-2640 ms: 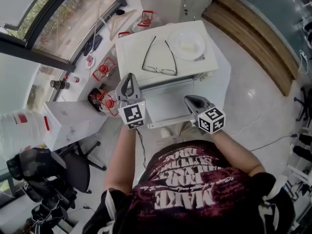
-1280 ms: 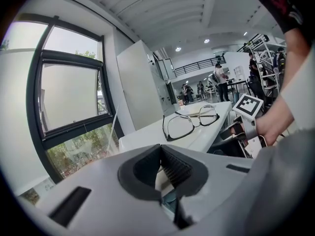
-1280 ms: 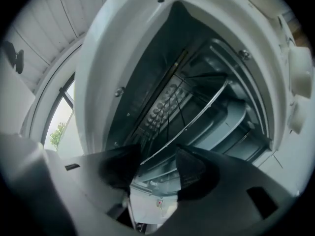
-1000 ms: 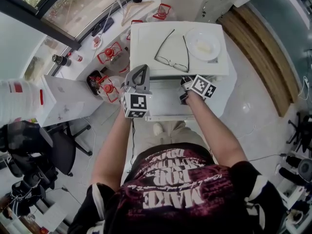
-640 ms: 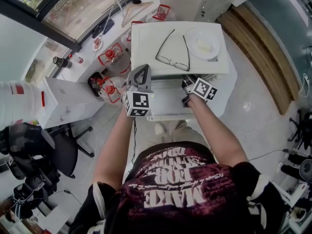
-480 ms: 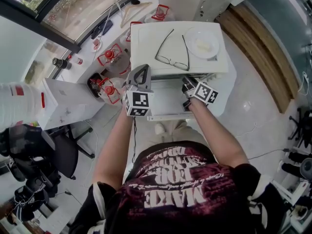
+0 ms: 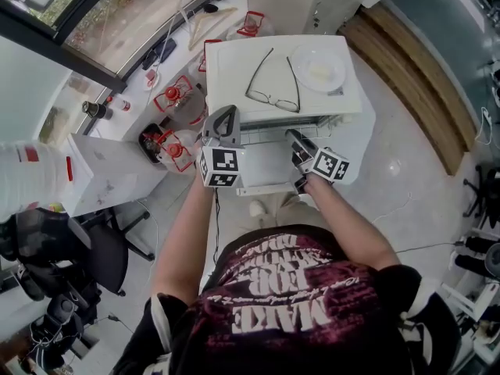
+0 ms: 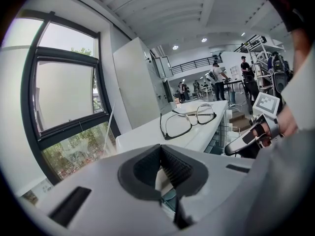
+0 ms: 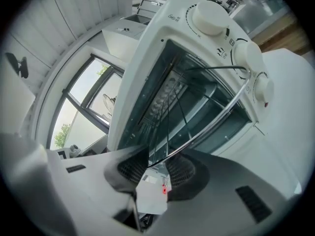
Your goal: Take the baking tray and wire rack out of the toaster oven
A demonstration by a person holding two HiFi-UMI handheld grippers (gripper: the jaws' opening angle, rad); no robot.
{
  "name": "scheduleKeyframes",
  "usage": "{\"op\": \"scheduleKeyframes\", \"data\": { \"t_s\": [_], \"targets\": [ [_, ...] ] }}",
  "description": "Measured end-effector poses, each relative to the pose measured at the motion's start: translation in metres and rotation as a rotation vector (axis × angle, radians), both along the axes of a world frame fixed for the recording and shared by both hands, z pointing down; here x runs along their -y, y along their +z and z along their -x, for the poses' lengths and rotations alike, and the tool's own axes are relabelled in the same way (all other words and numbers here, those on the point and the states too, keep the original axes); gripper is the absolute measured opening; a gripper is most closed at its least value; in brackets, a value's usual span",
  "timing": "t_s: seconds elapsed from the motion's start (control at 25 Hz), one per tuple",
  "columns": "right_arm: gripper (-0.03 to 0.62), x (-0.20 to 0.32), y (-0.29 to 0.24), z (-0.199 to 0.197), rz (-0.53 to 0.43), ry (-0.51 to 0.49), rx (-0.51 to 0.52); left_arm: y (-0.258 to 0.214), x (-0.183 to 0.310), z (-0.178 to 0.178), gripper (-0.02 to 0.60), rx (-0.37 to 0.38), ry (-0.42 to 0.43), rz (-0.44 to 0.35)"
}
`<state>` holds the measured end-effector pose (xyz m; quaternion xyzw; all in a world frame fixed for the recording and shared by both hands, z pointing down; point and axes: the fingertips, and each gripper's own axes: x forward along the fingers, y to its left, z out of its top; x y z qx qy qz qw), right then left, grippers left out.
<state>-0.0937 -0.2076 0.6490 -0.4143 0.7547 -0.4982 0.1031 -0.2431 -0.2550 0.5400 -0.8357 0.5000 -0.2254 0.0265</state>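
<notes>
Our right gripper (image 9: pixel 156 163) pinches the wire rack's (image 9: pixel 216 119) front rod, its narrow jaws just eased slightly, to draw it from the toaster oven (image 9: pixel 206 18) ahead. Our left gripper (image 8: pixel 160 154), closed and empty, hovers alongside. We cannot see the baking tray.

The toaster oven (image 9: pixel 197 43) is glossy white, its wire rack (image 9: pixel 216 115) shiny metal.

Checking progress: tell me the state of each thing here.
Oven door: open, lying flat.
Rack: partly pulled out.
Right gripper: shut on rack; jaws just opened slightly.
Left gripper: shut, empty.
Glasses: unfolded, on oven top.
Plate: on oven top.
</notes>
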Motion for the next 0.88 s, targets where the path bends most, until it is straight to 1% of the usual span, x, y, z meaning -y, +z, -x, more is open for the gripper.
{"op": "scheduleKeyframes", "data": {
  "t_s": [0.04,0.12,0.16,0.28,0.44,0.52,0.6,0.64,0.72,0.8,0.88],
  "targets": [
    [0.128,0.001,0.001,0.001,0.005,-0.003,0.01,0.0,0.0,0.0,0.006,0.0,-0.001,-0.001],
    [0.23,0.003,0.003,0.006,0.02,-0.012,0.044,0.0,0.0,0.0,0.006,0.0,-0.002,-0.001],
    [0.253,0.005,0.005,0.008,0.026,-0.014,0.059,0.0,0.0,0.0,0.006,0.001,-0.002,-0.001],
    [0.272,0.012,0.006,0.014,0.029,-0.021,0.083,0.0,-0.001,-0.002,0.006,0.003,0.003,-0.003],
    [0.278,0.024,0.007,0.026,0.04,-0.028,0.127,0.0,0.0,-0.002,0.006,0.003,0.005,-0.001],
    [0.276,0.03,0.011,0.028,0.055,-0.006,0.156,0.001,-0.001,-0.002,0.006,0.004,0.009,0.0],
    [0.268,0.035,0.014,0.026,0.054,0.019,0.156,0.002,-0.002,-0.002,0.006,0.006,0.014,0.001],
    [0.251,0.037,0.015,0.026,0.049,0.028,0.152,0.002,-0.002,-0.002,0.006,0.007,0.016,0.001],
    [0.187,0.039,0.015,0.028,0.04,0.037,0.156,0.002,-0.001,-0.001,0.006,0.007,0.017,0.001],
    [0.138,0.04,0.01,0.031,0.023,0.034,0.179,0.002,0.0,-0.001,0.006,0.007,0.019,-0.002],
    [0.11,0.04,0.004,0.032,-0.009,0.023,0.187,0.002,0.002,-0.001,0.006,0.007,0.023,-0.004]
  ]
}}
